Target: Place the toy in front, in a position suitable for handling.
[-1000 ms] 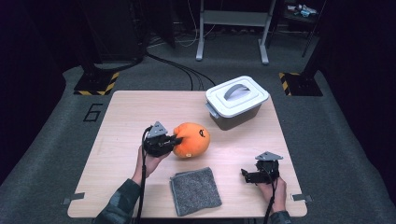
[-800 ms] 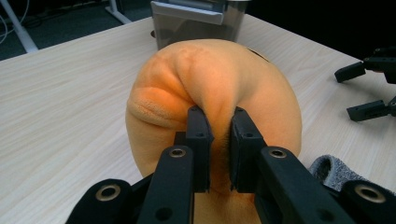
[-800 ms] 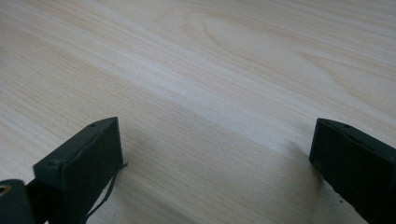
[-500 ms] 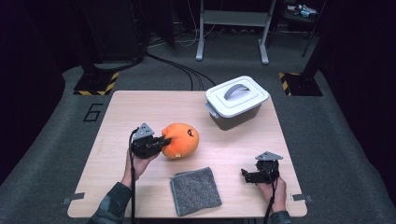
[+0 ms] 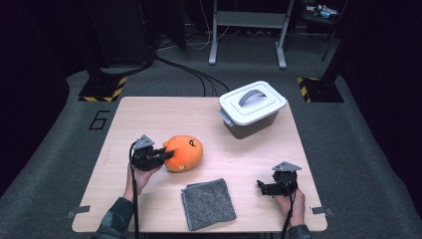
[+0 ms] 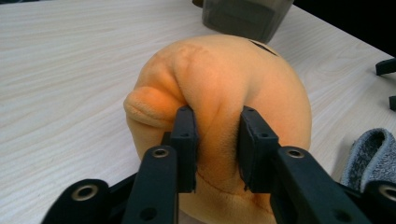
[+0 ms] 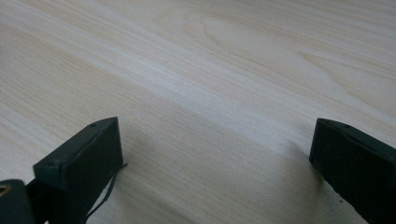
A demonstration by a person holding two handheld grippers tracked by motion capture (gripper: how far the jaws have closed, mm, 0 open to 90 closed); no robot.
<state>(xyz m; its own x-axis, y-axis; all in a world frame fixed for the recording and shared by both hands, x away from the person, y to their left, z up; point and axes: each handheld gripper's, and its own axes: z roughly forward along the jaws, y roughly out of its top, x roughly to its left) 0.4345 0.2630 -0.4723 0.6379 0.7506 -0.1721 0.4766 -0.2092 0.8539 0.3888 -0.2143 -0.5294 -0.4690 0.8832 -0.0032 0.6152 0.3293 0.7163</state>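
behind orange plush toy (image 6: 219, 107), container (image 6: 245, 16) cut off.

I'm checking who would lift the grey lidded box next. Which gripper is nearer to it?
Right, though not by much. The right gripper rests toward the table's near edge, below the grey lidded box. The left gripper is farther off to the left, its jaws around the orange plush toy.

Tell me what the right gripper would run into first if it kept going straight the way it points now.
The right gripper points leftward across the table, jaws open over bare wood. On that line it would probably meet the grey cloth first, though depth is hard to judge.
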